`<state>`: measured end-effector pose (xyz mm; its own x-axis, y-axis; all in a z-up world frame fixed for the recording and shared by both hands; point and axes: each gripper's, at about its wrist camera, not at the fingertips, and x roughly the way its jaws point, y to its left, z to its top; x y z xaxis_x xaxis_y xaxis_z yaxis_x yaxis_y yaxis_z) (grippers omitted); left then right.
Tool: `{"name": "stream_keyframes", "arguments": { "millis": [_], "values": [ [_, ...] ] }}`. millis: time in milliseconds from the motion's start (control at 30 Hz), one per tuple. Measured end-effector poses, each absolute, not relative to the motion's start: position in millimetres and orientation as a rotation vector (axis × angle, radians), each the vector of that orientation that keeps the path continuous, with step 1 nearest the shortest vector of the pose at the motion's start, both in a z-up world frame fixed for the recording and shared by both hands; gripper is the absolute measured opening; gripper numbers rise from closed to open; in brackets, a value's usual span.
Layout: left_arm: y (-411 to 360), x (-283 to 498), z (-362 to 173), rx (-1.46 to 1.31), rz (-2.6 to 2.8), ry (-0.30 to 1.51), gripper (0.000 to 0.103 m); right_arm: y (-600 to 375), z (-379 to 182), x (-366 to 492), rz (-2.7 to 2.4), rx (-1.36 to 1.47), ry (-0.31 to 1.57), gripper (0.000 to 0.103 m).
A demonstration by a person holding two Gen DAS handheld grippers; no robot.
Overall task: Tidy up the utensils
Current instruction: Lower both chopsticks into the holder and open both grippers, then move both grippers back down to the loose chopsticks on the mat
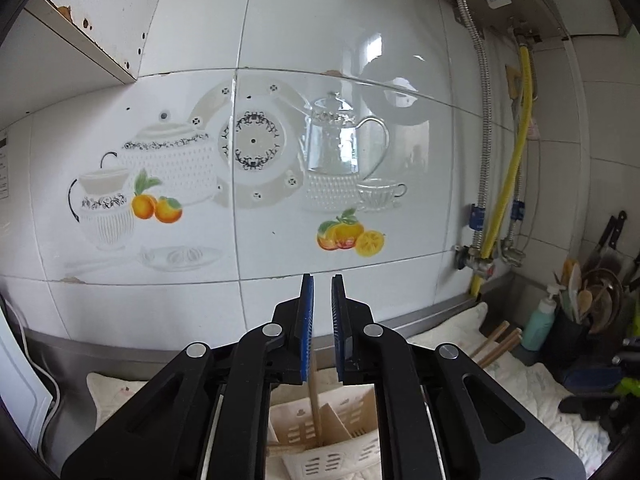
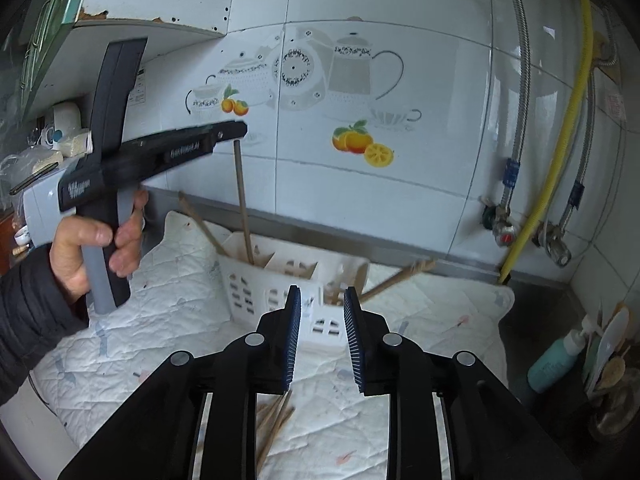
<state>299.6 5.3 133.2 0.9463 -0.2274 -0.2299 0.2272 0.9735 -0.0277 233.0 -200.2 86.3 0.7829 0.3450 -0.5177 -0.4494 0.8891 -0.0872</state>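
Left gripper (image 1: 322, 320): slightly parted, empty, above chopstick (image 2: 242, 200) in white holder (image 2: 276, 280) | Right gripper (image 2: 322, 336): open, empty, over quilted mat (image 2: 176, 300)

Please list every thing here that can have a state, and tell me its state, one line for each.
left gripper: open, holds nothing, above the holder.
right gripper: open, holds nothing.
utensil holder: upright on the quilted cloth.
chopstick: upright in the holder's left compartment.
loose chopsticks: lying on the cloth, not yet sorted.
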Motion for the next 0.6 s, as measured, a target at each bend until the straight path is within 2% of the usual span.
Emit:
{"name": "stream_keyframes", "arguments": {
  "millis": [200, 400, 500, 600],
  "values": [
    [9, 268, 148, 0.006, -0.238, 0.204, 0.027, -208, 45, 189, 0.436, -0.159, 0.574, 0.022],
    [18, 214, 146, -0.012, -0.275, 0.226, 0.033, -215, -10, 145, 0.423, -0.103, 0.667, 0.022],
    [19, 181, 131, 0.015, -0.277, 0.238, 0.040, -217, -36, 125, 0.409, -0.086, 0.707, 0.022],
    [21, 150, 112, 0.028, -0.288, 0.269, 0.043, -220, -58, 112, 0.413, -0.037, 0.747, 0.022]
  ]
}}
